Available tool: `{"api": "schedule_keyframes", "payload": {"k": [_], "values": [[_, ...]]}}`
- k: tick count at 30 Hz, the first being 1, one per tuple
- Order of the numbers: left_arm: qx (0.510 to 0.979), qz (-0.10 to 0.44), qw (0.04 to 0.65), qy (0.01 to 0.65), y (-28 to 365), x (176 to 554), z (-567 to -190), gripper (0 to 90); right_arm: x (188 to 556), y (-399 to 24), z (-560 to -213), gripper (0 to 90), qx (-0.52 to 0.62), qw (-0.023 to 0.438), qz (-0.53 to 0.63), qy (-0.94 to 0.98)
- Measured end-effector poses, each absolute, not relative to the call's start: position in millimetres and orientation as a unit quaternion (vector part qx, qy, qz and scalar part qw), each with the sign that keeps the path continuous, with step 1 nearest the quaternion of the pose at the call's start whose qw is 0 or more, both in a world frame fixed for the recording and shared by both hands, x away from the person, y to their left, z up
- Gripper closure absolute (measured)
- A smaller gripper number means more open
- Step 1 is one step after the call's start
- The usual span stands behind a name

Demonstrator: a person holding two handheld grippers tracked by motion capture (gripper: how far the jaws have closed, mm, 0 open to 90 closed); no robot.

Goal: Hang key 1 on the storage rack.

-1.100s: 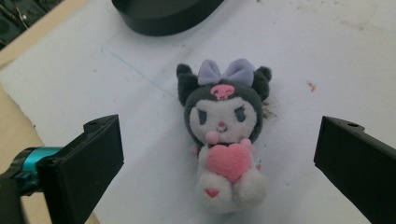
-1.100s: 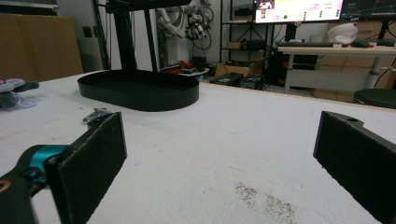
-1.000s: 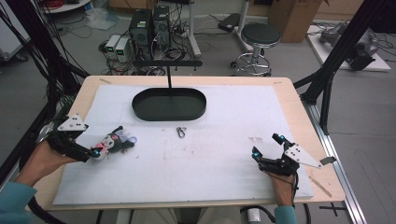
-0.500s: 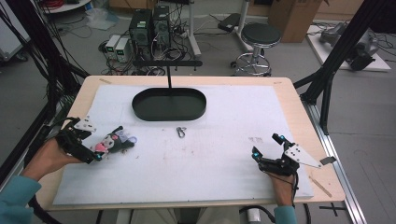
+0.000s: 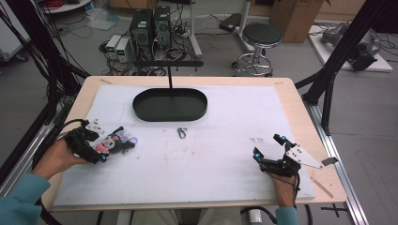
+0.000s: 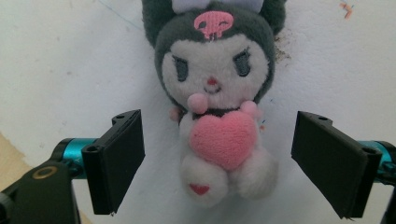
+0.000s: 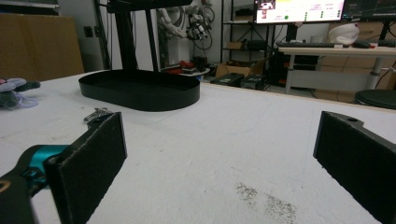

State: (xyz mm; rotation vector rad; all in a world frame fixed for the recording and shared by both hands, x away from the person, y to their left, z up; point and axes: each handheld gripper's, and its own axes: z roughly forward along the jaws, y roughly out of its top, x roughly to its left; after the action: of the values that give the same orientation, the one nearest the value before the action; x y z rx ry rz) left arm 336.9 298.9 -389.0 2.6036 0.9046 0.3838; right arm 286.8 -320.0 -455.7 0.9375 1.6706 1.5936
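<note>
1. The left hand-held gripper [image 5: 104, 151] sits low over the left part of the worktop [image 5: 220, 187]. Its jaws are spread but have just been closing in, with a plush toy [image 6: 215, 100] lying between them.
2. In the left gripper view the plush toy lies face up on the white cover, its pink heart [image 6: 223, 138] midway between the two black jaws. Neither pad touches it; a gap shows on both sides.
3. To the right of the left hand-held gripper, near the middle of the worktop, lies a small metal clip [image 5: 182, 133].
4. Beyond the clip, farther from both hand-held grippers, stands a black oval tray [image 5: 170, 114] with an upright stand [image 5: 168, 70] behind it.
5. The right hand-held gripper [image 5: 266, 151] rests near the right front of the worktop, well apart from the plush toy. Its jaws are spread wide with nothing between them.
</note>
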Motion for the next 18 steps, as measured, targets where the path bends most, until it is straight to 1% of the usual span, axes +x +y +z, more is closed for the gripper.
{"api": "schedule_keyframes", "payload": {"k": [2,4,6,8,12,13,14,15,18], "values": [[0.920,0.132,0.175,0.325,298,338,-391,21.3,287,-320,-456,1.8,0.356,0.318,0.607,0.636],[0.921,0.131,0.171,0.325,298,338,-391,21.7,287,-320,-456,1.8,0.357,0.317,0.606,0.636],[0.924,0.122,0.161,0.324,298,339,-393,24.4,287,-320,-456,1.8,0.356,0.317,0.606,0.637],[0.924,0.117,0.160,0.327,298,340,-395,25.2,287,-320,-456,1.8,0.353,0.318,0.607,0.637],[0.926,0.107,0.154,0.327,297,342,-397,31.9,287,-320,-456,1.9,0.355,0.316,0.607,0.637],[0.927,0.104,0.151,0.328,296,342,-398,31.9,287,-320,-456,1.9,0.355,0.316,0.607,0.637],[0.927,0.102,0.147,0.329,295,342,-400,33.9,287,-320,-456,1.8,0.355,0.317,0.607,0.637],[0.928,0.101,0.143,0.329,295,343,-401,39.9,287,-320,-456,1.8,0.355,0.316,0.607,0.637],[0.927,0.103,0.132,0.334,294,345,-403,45.8,287,-320,-456,1.8,0.355,0.316,0.607,0.637]]}}
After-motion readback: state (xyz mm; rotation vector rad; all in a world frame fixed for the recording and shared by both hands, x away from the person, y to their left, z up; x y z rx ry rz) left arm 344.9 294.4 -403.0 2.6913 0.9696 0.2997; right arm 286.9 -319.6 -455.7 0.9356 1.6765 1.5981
